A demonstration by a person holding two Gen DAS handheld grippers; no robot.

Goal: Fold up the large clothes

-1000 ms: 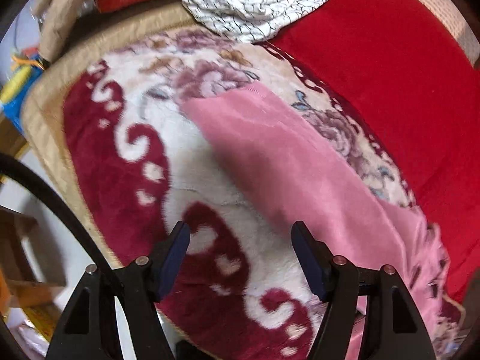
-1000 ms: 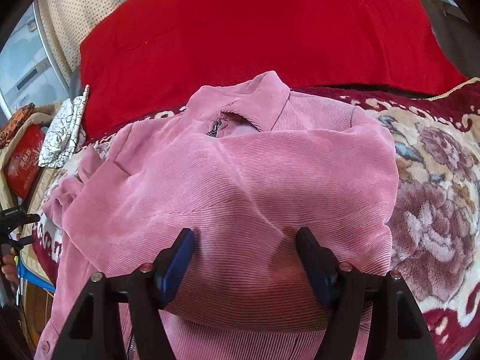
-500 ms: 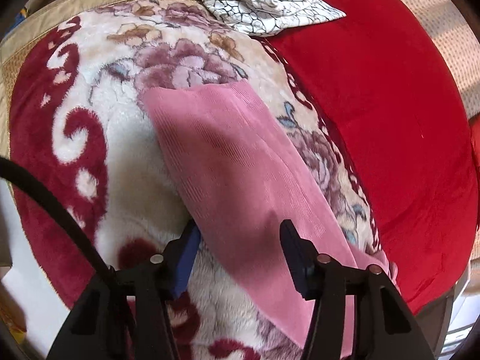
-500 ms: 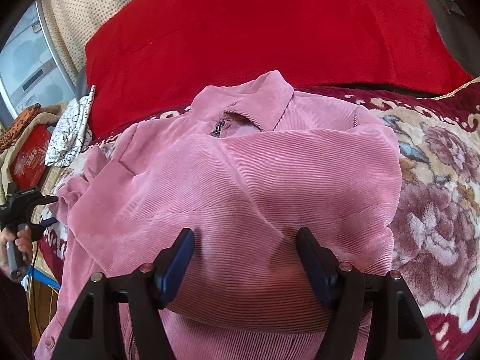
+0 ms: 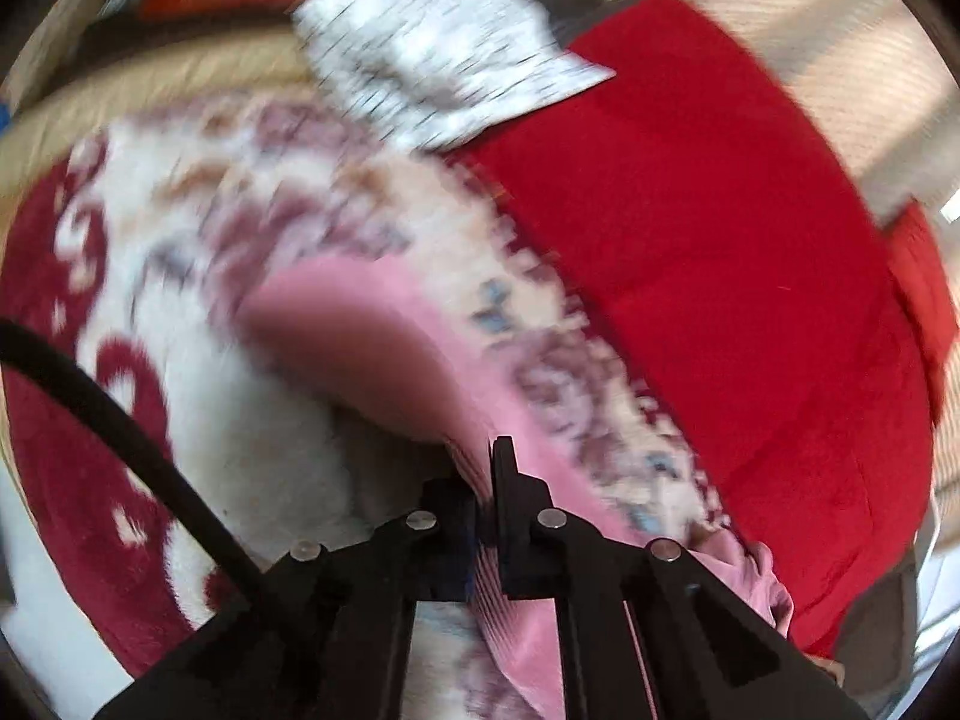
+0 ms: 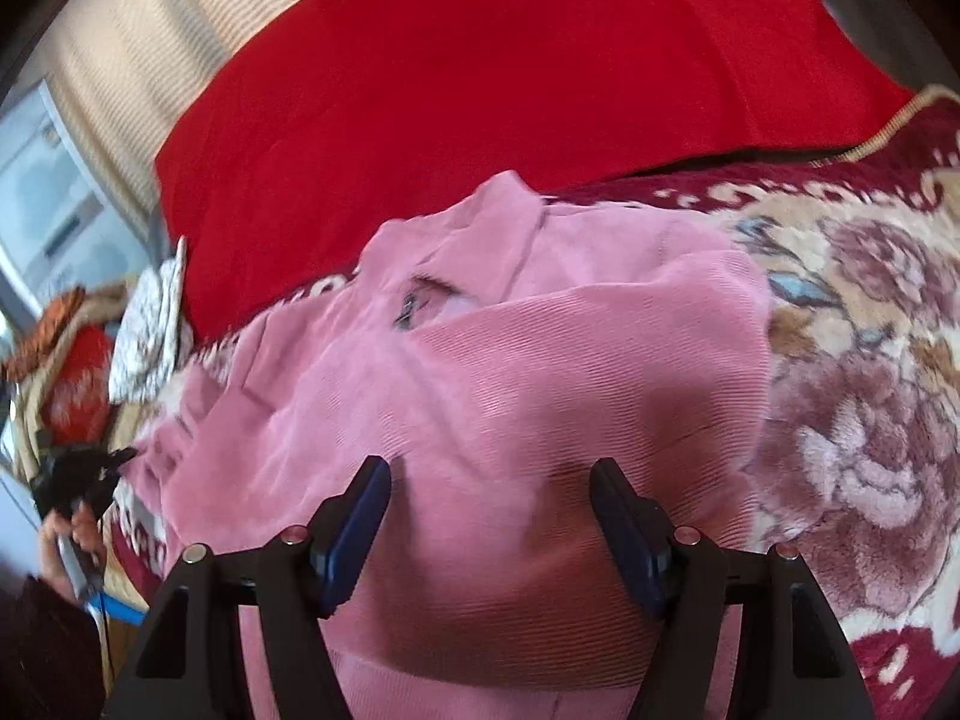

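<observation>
A pink corduroy jacket (image 6: 510, 396) lies on a floral fleece blanket (image 6: 858, 372), collar toward the red cushion, one side folded over its front. My right gripper (image 6: 489, 480) is open, its jaws wide apart just above the folded front. My left gripper (image 5: 483, 468) is shut on the jacket's pink sleeve (image 5: 372, 348), which lifts off the blanket (image 5: 198, 252) in a blurred view. The left gripper also shows in the right wrist view (image 6: 84, 474) at the far left, held in a hand.
A red cushion (image 6: 510, 78) runs along the far side of the bed and shows in the left wrist view (image 5: 720, 252). A white crackle-pattern cloth (image 5: 444, 60) lies at the blanket's far end. A tan blanket border (image 5: 150, 90) edges the bed.
My left gripper closed on the pink sleeve and is lifting it; its view is now motion-blurred. My right gripper stayed open but tilted and shifted over the jacket.
</observation>
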